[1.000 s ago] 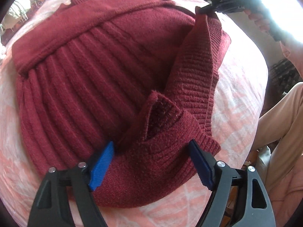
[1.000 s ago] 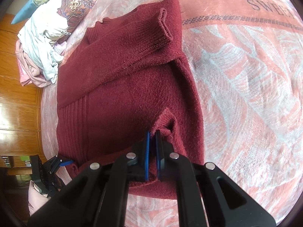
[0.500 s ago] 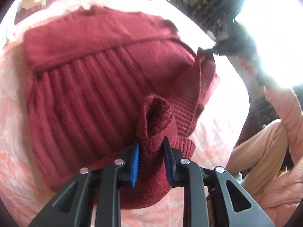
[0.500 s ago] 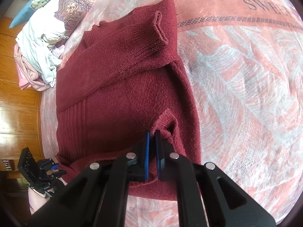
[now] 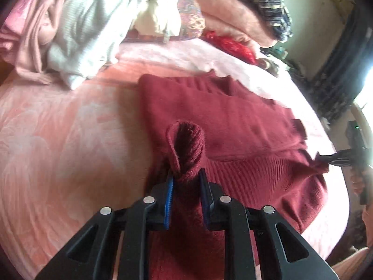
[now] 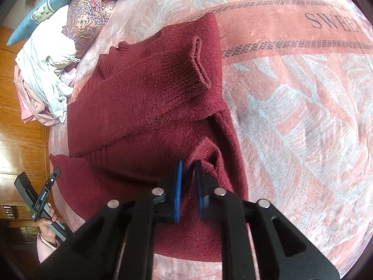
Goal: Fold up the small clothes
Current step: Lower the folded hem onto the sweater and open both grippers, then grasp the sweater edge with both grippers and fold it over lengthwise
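Pink, leaf-patterned bedding (image 6: pixel 303 107) covers the bed I am working over, with a heap of pale clothes (image 5: pixel 77 30) piled at its far side against the wooden panelling. On that bedding lies the maroon sweater (image 6: pixel 144 107), its body spread flat with one sleeve (image 6: pixel 177 74) folded across the chest, cuff toward the bare blanket.

My left gripper (image 5: pixel 185 182) has its fingers clamped on a bunched tube of the ribbed hem (image 5: pixel 186 144), raised off the bed. My right gripper (image 6: pixel 188 182) has its blue pads nearly together on a pinch of the same lower edge; the knit sits between them, though from this angle I cannot say for sure how firmly it is held.

What the next move turns on, as I judge it: the hem runs crosswise between my two grippers, one near each bottom corner, and the sweater's long axis runs away from both sets of fingers toward the collar (image 6: pixel 116 53) at the far end. Neither hand is clearly nearer to the collar, so both would have to travel forward together, carrying the hem over the body to meet the shoulders. If one side leads, I expect the fold to land skewed across the sleeve.
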A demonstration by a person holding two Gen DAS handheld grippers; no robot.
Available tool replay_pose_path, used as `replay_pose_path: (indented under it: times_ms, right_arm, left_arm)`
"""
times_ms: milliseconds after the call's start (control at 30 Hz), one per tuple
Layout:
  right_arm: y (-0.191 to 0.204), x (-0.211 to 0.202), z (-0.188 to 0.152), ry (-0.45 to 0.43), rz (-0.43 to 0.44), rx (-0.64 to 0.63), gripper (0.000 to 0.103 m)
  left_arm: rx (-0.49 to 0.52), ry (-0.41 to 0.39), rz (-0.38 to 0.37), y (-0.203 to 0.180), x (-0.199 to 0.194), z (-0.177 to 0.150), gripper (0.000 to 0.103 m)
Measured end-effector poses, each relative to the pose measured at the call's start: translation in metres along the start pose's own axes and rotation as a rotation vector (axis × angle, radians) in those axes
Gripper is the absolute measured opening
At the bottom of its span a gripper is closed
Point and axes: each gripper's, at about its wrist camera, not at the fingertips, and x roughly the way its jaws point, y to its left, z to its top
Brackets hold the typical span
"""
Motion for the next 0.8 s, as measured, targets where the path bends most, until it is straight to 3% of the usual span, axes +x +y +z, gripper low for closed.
replay_pose_path:
  times_ms: [67,100,133,167,200,233,333,500,600,800]
  right_arm:
    - [-0.003,-0.003,0.003,-0.017,-0.009,-0.016,0.030]
    - [-0.005,-0.005,0.003,-0.019,-0.008,-0.025,0.032]
    - [-0.007,-0.008,0.004,-0.025,0.000,-0.030,0.040]
    - [-0.009,-0.011,0.005,-0.034,0.009,-0.036,0.045]
    - [-0.010,-0.014,0.005,-0.042,0.009,-0.051,0.045]
    - [-0.009,-0.017,0.005,-0.049,0.000,-0.066,0.046]
    - [-0.003,-0.018,0.006,-0.042,0.005,-0.117,0.055]
    - [0.009,0.003,0.003,0.022,-0.037,-0.180,0.054]
    - [0.012,0.016,0.002,0.048,-0.096,-0.200,0.055]
    - [0.014,0.036,-0.003,0.099,-0.132,-0.243,0.059]
  left_arm:
    - [-0.033,0.055,0.028,0.004,0.015,-0.002,0.026]
    - [-0.053,0.070,0.033,0.007,0.018,-0.002,0.037]
    - [-0.068,0.073,0.028,0.009,0.019,-0.003,0.053]
    - [-0.076,0.062,0.027,0.012,0.015,-0.002,0.060]
    - [-0.084,0.046,0.034,0.015,0.009,-0.001,0.076]
    - [-0.098,0.024,0.030,0.018,0.003,0.002,0.083]
    - [-0.141,-0.007,-0.004,0.025,-0.007,0.008,0.088]
    - [-0.204,0.057,-0.021,0.030,0.010,0.005,0.089]
    - [-0.169,0.106,-0.022,0.022,0.023,0.000,0.089]
    - [-0.048,0.157,0.022,-0.001,0.045,-0.005,0.089]
